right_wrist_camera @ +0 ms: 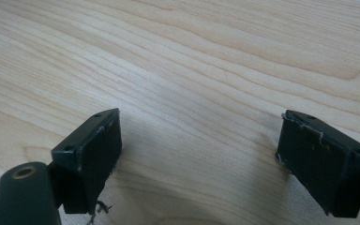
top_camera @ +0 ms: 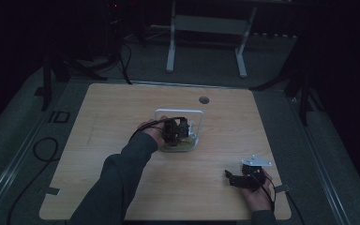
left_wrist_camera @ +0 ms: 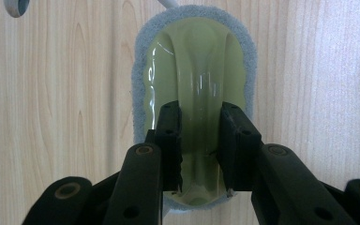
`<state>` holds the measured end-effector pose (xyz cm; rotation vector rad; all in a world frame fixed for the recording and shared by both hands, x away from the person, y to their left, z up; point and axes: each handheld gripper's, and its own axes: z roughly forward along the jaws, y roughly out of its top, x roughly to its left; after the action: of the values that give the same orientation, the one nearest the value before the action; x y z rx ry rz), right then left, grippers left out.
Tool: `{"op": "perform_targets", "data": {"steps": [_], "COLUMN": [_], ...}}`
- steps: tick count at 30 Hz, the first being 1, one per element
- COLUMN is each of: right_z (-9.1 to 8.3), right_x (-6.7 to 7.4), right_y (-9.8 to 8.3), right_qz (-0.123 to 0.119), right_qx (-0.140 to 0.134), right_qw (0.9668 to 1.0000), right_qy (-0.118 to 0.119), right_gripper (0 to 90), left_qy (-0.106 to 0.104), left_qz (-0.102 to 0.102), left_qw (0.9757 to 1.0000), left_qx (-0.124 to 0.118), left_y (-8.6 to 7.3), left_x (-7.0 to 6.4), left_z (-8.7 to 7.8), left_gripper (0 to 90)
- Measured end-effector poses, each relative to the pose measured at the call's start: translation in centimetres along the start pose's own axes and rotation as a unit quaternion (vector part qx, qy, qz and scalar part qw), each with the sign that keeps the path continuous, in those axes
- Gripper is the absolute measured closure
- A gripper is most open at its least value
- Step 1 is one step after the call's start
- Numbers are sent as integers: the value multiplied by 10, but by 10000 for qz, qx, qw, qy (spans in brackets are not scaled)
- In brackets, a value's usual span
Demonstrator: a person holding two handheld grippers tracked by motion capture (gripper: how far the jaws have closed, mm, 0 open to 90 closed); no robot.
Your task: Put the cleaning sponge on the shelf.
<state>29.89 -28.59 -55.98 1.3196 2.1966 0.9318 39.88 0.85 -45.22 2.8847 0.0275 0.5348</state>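
scrubber: green plastic pad (left_wrist_camera: 194,79) with a grey fuzzy rim, lying flat near the middle of the worktop (top_camera: 122,187). Looks like a hand scrubber with a raised ridge down its back, so it's sitting scrub-side down, grip-side up.

left hand-held gripper: (left_wrist_camera: 200,140) comes down from above and has its jaws clamped on that ridge, one pad on each side. Makes sense to me, the ridge is the only narrow bit to pinch and everything else is too wide and slick. From the high view it's (top_camera: 176,129) right over the pad.

right hand-held gripper: (right_wrist_camera: 199,154) jaws spread wide with nothing between them, just bare wood underneath. It's parked (top_camera: 246,178) near the front right corner, well apart from the scrubber. My guess is it's keeping out of the way while the left one works.

white frame: a white looped bar (top_camera: 180,112) stands just behind and around the scrubber. Can't tell if it's attached or a separate stand. It's the one thing that could snag a lift or a push away from the person.

hole: a round cable grommet (top_camera: 204,100) further back, not in the way.

rest of worktop: open wood on both sides, so sliding left or right seems fine.
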Motion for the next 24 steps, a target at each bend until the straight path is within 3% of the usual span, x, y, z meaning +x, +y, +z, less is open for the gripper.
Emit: {"op": "perform_targets", "data": {"steps": [13,24], "right_z": [0,0], "right_x": [0,0], "right_y": [0,0], "right_qz": [7,10], "right_qx": [-2,-3], "right_qw": [10000,10000], "right_qy": [1,1], "right_gripper": [136,136], "left_qy": [110,172], "left_qz": [118,294], "left_qw": [9999,9991], "left_qx": [34,264], "left_y": [6,9], "left_x": [2,3], "left_z": [-1,5], "left_gripper": [716,716]}}
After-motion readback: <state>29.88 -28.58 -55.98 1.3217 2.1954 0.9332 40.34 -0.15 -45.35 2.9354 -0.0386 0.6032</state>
